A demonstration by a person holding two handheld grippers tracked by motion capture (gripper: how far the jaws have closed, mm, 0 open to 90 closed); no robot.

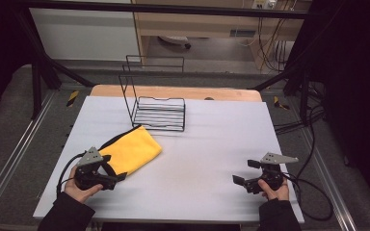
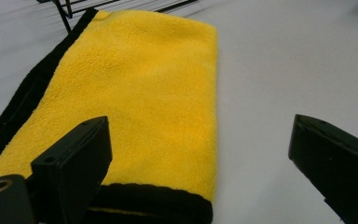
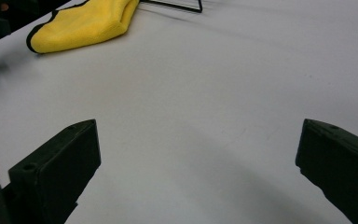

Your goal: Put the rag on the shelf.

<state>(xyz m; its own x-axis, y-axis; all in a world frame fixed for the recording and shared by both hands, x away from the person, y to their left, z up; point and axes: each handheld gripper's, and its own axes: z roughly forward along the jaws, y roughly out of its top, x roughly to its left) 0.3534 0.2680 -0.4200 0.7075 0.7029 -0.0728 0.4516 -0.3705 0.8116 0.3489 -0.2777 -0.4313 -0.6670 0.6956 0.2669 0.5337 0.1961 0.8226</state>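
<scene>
High view: folded yellow cloth (image 1: 129,151) lies left of centre on the white table (image 1: 212,144), just in front of the wire rack (image 1: 159,113); my left gripper (image 1: 116,178) sits at its near edge, right gripper (image 1: 243,169) well apart over bare table, both with jaws spread. Left gripper view: jaws wide, nothing pinched; I'd lower and close on the black-trimmed near hem (image 2: 154,200), taking all layers. Cloth (image 2: 135,98) looks plush, neatly folded. Right gripper view: jaws apart, cloth (image 3: 84,23) far off.
</scene>
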